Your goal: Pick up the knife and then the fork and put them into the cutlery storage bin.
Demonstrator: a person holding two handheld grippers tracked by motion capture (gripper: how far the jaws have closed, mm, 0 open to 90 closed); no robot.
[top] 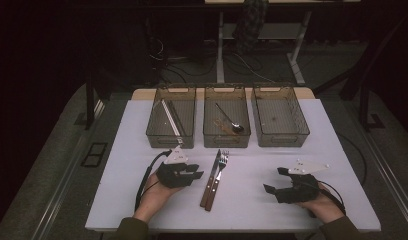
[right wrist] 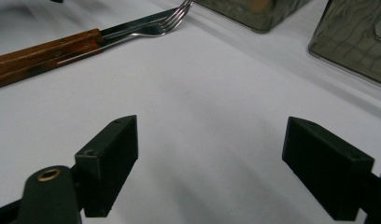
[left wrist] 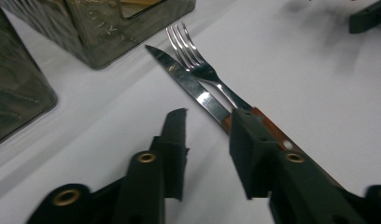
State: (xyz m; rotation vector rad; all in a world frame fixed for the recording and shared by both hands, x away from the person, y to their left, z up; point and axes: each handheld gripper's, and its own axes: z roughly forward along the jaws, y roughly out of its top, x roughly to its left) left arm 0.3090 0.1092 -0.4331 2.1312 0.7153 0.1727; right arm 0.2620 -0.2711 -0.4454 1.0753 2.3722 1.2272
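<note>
A knife and a fork, both with brown wooden handles, lie side by side on the white table, tips toward the bins. My left gripper rests just left of them. In the left gripper view its jaws stand a little apart over bare table, and the right jaw covers the start of the knife handle beside the fork. My right gripper is low over the table to the right, open wide with nothing between its jaws. The knife handle lies far to its left.
Three smoky see-through bins stand in a row behind the cutlery. The left bin holds long pale sticks, the middle bin a spoon and a brown-handled piece, and the right bin looks bare. Table edges run close to both hands.
</note>
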